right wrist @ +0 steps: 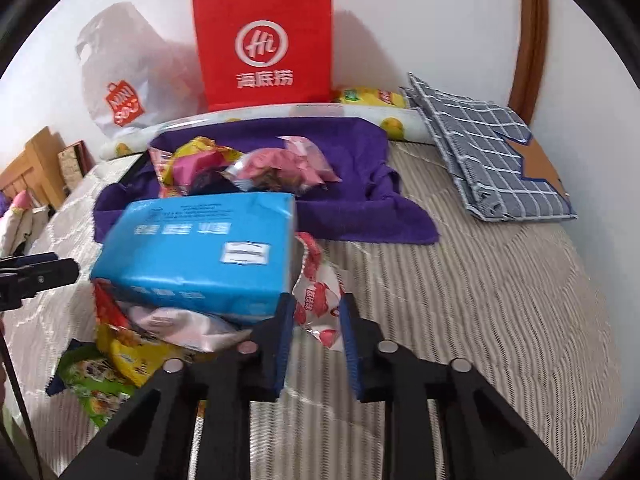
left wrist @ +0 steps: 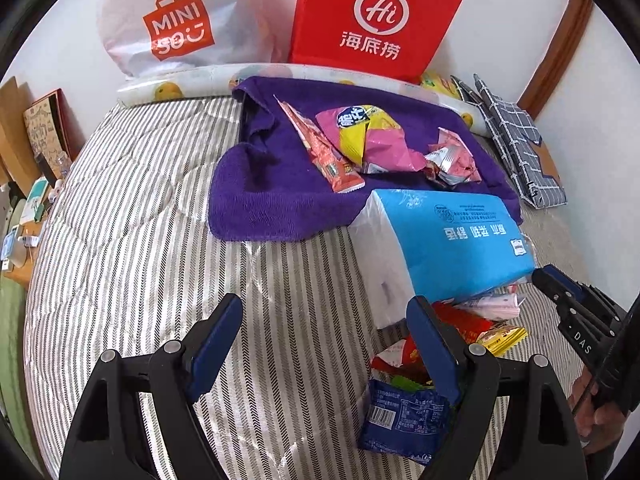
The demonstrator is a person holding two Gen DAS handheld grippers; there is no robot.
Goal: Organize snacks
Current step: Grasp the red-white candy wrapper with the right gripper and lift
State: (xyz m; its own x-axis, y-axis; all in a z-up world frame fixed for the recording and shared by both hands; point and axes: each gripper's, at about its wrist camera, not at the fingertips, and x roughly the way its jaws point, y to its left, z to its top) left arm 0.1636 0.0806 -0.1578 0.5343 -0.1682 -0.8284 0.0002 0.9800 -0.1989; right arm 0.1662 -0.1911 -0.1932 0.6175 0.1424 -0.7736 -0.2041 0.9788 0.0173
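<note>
In the right wrist view my right gripper is shut on a red-and-white snack packet that stands up beside a blue tissue pack. Under that pack lies a heap of snacks, among them a yellow packet and a green one. My left gripper hangs open over the striped bedcover, nothing between its fingers. Its right finger hides part of the heap, where a dark blue packet shows. More snacks lie on a purple towel farther back.
A red paper bag and a white shopping bag lean on the wall behind a rolled fruit-print mat. A folded grey checked fabric box lies at the right. Boxes and small items crowd the left edge.
</note>
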